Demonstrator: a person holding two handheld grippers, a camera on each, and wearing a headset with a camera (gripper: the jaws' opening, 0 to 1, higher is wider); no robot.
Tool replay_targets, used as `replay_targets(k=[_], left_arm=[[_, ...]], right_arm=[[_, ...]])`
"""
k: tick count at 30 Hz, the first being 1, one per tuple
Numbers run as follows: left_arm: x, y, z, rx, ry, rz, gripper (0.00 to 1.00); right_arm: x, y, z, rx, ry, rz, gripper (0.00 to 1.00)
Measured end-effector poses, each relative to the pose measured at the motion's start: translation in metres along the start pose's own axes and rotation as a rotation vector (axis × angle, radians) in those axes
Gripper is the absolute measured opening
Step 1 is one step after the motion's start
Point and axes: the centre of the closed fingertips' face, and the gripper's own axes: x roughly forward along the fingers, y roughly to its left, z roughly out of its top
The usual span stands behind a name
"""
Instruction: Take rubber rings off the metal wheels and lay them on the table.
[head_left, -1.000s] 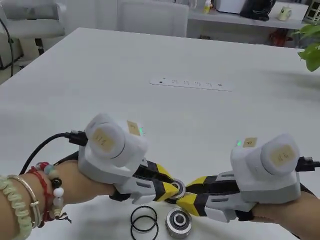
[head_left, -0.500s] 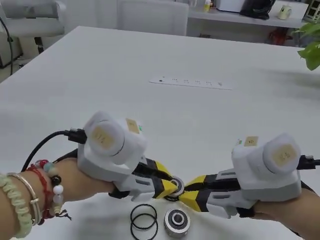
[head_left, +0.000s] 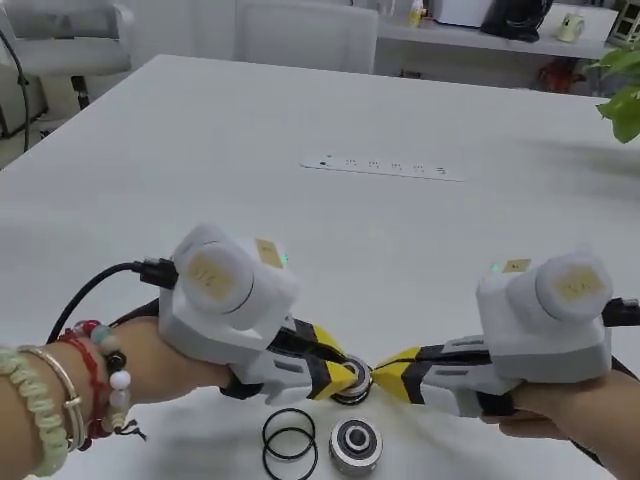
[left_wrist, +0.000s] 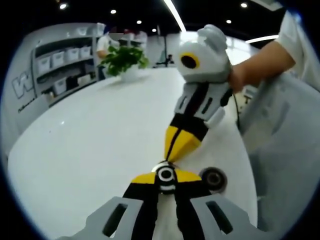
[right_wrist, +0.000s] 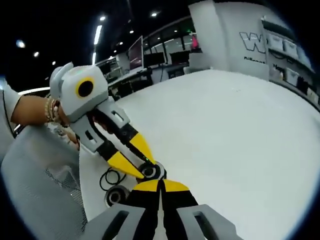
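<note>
In the head view, the left gripper (head_left: 338, 377) is clamped on a small metal wheel (head_left: 353, 382) and holds it just above the white table (head_left: 330, 230). The right gripper (head_left: 385, 372) comes from the other side; its yellow tips are pressed together and they touch the rim of the wheel. If a ring is caught between them, I cannot tell. Two black rubber rings (head_left: 288, 441) lie flat on the table just below the left gripper, and one overlaps the other. A second wheel (head_left: 355, 446) lies just beside them, to their right.

In the left gripper view, the left gripper (left_wrist: 165, 179) has its two jaws closed on the wheel (left_wrist: 165, 173), one on each side of it. The right gripper (left_wrist: 174, 154) points down at it, with its tip on the upper edge of the wheel. The second wheel (left_wrist: 213, 179) lies on the table (left_wrist: 90, 150) near by.

In the right gripper view, the right gripper (right_wrist: 160, 185) shows its jaws together, with only a thin line between them. Their tips meet the wheel (right_wrist: 149, 171), which the left gripper (right_wrist: 144, 169) holds. The rings (right_wrist: 112, 176) and the second wheel (right_wrist: 118, 195) lie on the table (right_wrist: 240, 140) below the left gripper, close to each other.
</note>
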Motion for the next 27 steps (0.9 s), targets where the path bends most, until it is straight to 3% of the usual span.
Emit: replay_targets(k=[4,7,27], left_arm=[[0.002,-0.001,0.001,0.012,0.003,0.000,0.13],[0.002,-0.001,0.001,0.026,0.009,0.003,0.12],[0.002,-0.001,0.001,0.026,0.005,0.004,0.12]], right_arm=[[0.000,0.001,0.001,-0.001,0.000,-0.007,0.00],[0.000,0.003,0.002,0.049,-0.005,-0.001,0.00],[0.002,0.013,0.007,0.024,-0.025,0.042,0.00]])
